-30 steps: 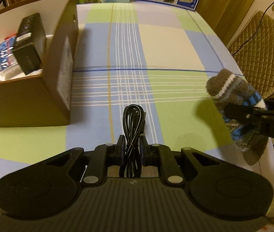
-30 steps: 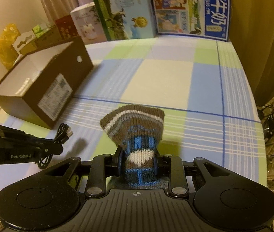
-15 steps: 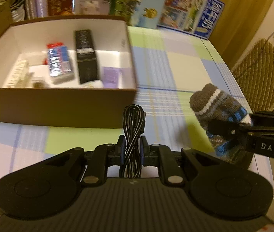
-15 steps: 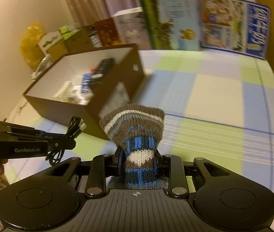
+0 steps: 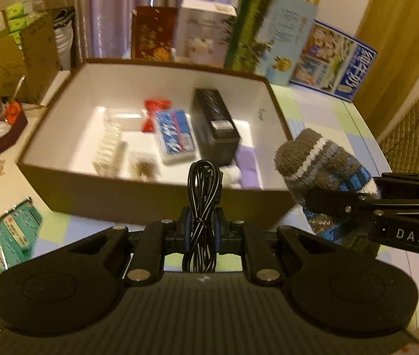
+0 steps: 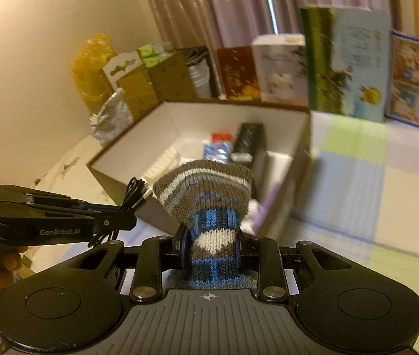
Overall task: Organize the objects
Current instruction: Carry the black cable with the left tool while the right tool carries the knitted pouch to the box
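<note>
My left gripper (image 5: 201,224) is shut on a coiled black cable (image 5: 203,189) and holds it just in front of the near wall of the open brown box (image 5: 138,198). My right gripper (image 6: 209,245) is shut on a knitted sock (image 6: 206,195) with grey, white and blue stripes. The sock also shows at the right in the left wrist view (image 5: 321,165), beside the box's right corner. The cable and left gripper show at the left in the right wrist view (image 6: 134,195). The box (image 6: 301,159) has a white inside.
Inside the box lie a black carton (image 5: 214,121), a blue packet (image 5: 174,136), a red packet (image 5: 153,112) and a purple item (image 5: 248,159). Cartons and books (image 5: 265,32) stand behind it. Teal packets (image 5: 14,233) lie left on the checked tablecloth (image 5: 321,109).
Both grippers have swung left and up toward the box, carrying cable and sock. The box's inside now fills both views. Both grips are unchanged.
</note>
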Tool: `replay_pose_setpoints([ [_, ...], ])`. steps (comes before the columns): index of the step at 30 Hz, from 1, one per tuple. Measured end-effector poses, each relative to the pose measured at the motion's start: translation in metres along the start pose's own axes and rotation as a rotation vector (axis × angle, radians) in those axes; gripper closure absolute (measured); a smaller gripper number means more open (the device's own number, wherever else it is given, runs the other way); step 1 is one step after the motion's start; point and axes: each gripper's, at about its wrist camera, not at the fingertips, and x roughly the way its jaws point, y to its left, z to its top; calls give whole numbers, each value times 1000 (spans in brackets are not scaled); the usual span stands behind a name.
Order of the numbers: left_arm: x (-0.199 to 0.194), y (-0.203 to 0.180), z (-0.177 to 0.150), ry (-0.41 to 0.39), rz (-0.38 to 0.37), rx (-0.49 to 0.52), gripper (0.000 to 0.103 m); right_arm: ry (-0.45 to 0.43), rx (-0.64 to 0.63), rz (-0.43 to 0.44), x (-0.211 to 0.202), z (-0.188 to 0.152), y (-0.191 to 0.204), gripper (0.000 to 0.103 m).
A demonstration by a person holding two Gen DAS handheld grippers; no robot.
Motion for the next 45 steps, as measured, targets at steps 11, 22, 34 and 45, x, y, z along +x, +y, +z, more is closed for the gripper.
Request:
replay_pose_setpoints([
  [11, 0, 45, 44, -70, 15, 17, 92, -68, -52, -7, 38, 52, 27, 78],
  [22, 44, 68, 86, -47, 30, 18, 92, -74, -39, -70, 82, 80, 21, 78],
  [34, 95, 84, 84, 73, 22, -1, 92, -10, -9, -104, 118, 80, 14, 78],
  [45, 112, 89, 83, 118, 3, -3, 92, 27, 2, -114, 136, 78, 10, 78],
])
